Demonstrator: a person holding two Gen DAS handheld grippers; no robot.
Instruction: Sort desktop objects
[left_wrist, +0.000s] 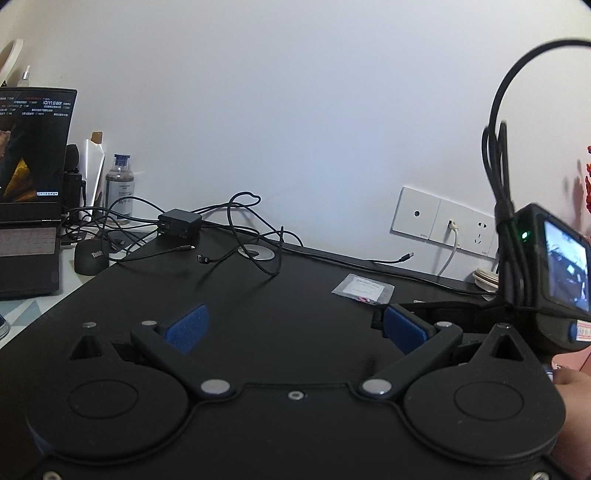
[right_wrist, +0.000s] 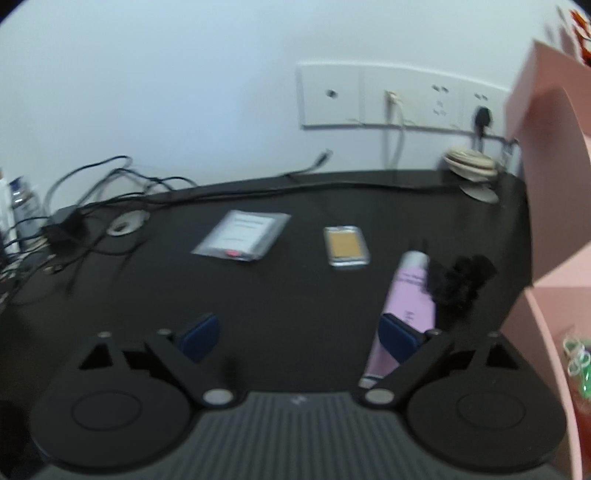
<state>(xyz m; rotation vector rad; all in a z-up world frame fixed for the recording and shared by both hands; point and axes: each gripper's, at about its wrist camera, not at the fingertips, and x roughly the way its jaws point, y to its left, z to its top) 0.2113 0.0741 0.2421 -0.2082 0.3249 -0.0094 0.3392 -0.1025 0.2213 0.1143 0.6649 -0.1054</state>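
On the black desk lie a clear plastic bag with a white card, a small clear case with a tan insert, a pink tube and a black fuzzy scrunchie beside the tube. My right gripper is open and empty, low over the desk; its right finger is in front of the tube. My left gripper is open and empty above the desk. The bag also shows in the left wrist view. The right gripper's body with its screen is at the right there.
A pink organiser stands at the right with green bands in it. Tangled black cables, a black adapter, a mouse, a laptop and a bottle are at the back left. Wall sockets are behind.
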